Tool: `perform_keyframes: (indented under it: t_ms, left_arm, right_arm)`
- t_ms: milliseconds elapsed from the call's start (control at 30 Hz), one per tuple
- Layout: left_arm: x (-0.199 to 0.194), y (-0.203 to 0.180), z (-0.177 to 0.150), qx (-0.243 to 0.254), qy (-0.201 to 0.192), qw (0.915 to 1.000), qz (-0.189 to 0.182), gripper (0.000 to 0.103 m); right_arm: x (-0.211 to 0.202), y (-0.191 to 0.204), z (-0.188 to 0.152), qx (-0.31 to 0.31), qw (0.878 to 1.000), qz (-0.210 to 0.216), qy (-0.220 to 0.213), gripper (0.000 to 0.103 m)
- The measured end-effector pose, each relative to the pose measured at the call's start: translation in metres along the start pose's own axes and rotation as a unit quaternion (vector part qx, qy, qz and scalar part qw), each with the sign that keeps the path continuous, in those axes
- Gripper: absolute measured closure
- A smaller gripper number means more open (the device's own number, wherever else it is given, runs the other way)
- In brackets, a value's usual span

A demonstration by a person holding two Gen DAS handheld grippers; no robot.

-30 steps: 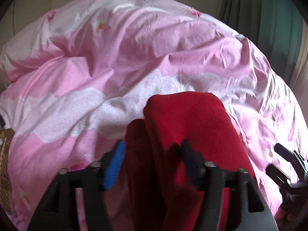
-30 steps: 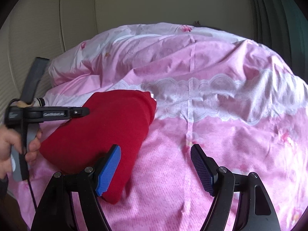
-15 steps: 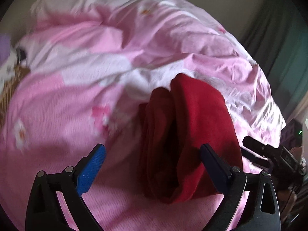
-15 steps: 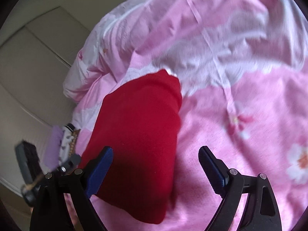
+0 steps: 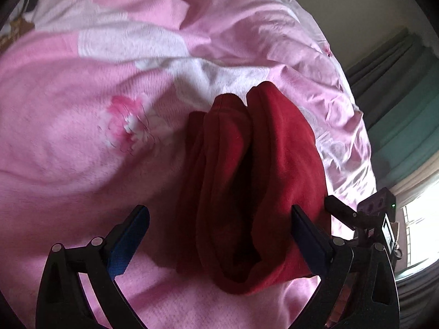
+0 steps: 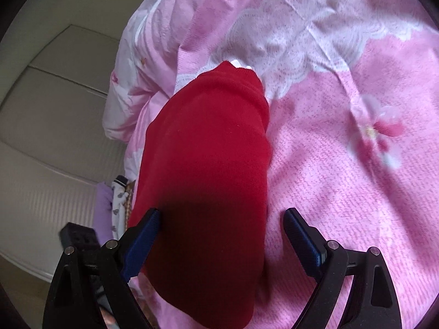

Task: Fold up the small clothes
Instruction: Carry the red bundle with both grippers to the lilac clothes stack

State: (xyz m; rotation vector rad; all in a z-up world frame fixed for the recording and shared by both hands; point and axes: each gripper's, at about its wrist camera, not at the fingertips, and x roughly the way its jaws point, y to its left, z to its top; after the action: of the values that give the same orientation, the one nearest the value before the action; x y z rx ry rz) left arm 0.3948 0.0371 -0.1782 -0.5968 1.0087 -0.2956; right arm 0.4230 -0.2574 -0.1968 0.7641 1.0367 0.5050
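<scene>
Your left gripper [image 5: 219,242] stands wide open, holding nothing, its jaws straddling the near end of the red garment [image 5: 255,181] low in that frame. Your right gripper [image 6: 222,242] is open too, its left pad against the cloth's edge at lower left and its right pad over bare bedding.

The garment lies folded in a thick bundle on the pink duvet [image 5: 68,150], at centre in both views. Its long axis runs from the bottom of each frame up toward the middle, the narrower rounded end pointing away from you toward the white lace band [image 6: 288,54].

Several loose layers gape at the near end in the left view. If you close on only the top one, the stack will likely peel apart. The soft duvet may also bunch into your jaws.
</scene>
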Motion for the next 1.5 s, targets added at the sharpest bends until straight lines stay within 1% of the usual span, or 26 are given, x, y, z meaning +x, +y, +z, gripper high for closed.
perform_keyframes:
  t_ms: [67, 167, 233, 367, 400, 467, 500, 533, 567, 633, 733, 800, 933, 1167, 1367, 1500]
  left_arm:
    - [0.006, 0.002, 0.002, -0.009, 0.006, 0.9998, -0.016, 0.001]
    - [0.018, 0.001, 0.006, -0.012, 0.015, 0.9993, -0.031, 0.001]
    - [0.026, 0.001, 0.008, -0.016, 0.025, 0.9983, -0.049, 0.001]
    - [0.040, -0.001, 0.009, -0.018, 0.033, 0.9968, -0.071, 0.002]
    - [0.042, -0.002, 0.009, -0.017, 0.032, 0.9963, -0.077, 0.006]
    - [0.043, -0.002, 0.010, -0.014, 0.030, 0.9960, -0.083, 0.010]
    - [0.043, -0.003, 0.010, -0.012, 0.028, 0.9959, -0.085, 0.016]
    - [0.042, -0.002, 0.011, -0.009, 0.028, 0.9958, -0.087, 0.024]
    - [0.040, -0.002, 0.011, -0.006, 0.027, 0.9958, -0.088, 0.026]
    - [0.035, -0.005, 0.012, 0.007, 0.025, 0.9957, -0.089, 0.035]
    - [0.028, -0.011, 0.014, 0.019, 0.021, 0.9958, -0.087, 0.042]
    - [0.022, -0.016, 0.015, 0.025, 0.017, 0.9958, -0.087, 0.044]
    - [0.004, -0.025, 0.018, 0.033, 0.013, 0.9949, -0.095, 0.045]
    - [-0.047, -0.039, 0.023, 0.048, -0.013, 0.9932, -0.105, 0.045]
    - [-0.106, -0.038, 0.036, 0.052, -0.038, 0.9924, -0.105, 0.045]
    - [-0.162, -0.021, 0.049, 0.055, -0.063, 0.9916, -0.098, 0.045]
  right_arm:
    - [0.004, 0.000, 0.003, -0.002, 1.000, 0.009, 0.006, 0.012]
    - [0.013, -0.001, 0.011, -0.001, 0.999, 0.028, 0.018, 0.012]
    - [0.020, -0.004, 0.016, 0.006, 0.999, 0.040, 0.024, 0.012]
    - [0.034, -0.009, 0.024, 0.016, 0.997, 0.068, 0.039, 0.012]
    - [0.035, -0.012, 0.025, 0.020, 0.996, 0.075, 0.041, 0.012]
    - [0.041, -0.016, 0.026, 0.030, 0.995, 0.089, 0.043, 0.012]
    - [0.042, -0.017, 0.027, 0.031, 0.994, 0.091, 0.043, 0.013]
    - [0.044, -0.016, 0.027, 0.030, 0.995, 0.091, 0.041, 0.016]
    - [0.044, -0.015, 0.027, 0.029, 0.995, 0.090, 0.038, 0.019]
    - [0.042, -0.012, 0.026, 0.026, 0.995, 0.087, 0.030, 0.030]
    - [0.038, -0.013, 0.024, 0.036, 0.995, 0.096, 0.019, 0.036]
    - [0.034, -0.011, 0.022, 0.041, 0.994, 0.097, 0.011, 0.037]
    - [0.023, 0.000, 0.022, 0.040, 0.994, 0.101, 0.001, 0.038]
    - [0.000, 0.044, 0.022, 0.015, 0.994, 0.104, -0.016, 0.038]
    - [-0.009, 0.101, 0.016, -0.012, 0.993, 0.111, -0.024, 0.038]
    - [-0.001, 0.151, 0.006, -0.029, 0.991, 0.126, -0.023, 0.038]
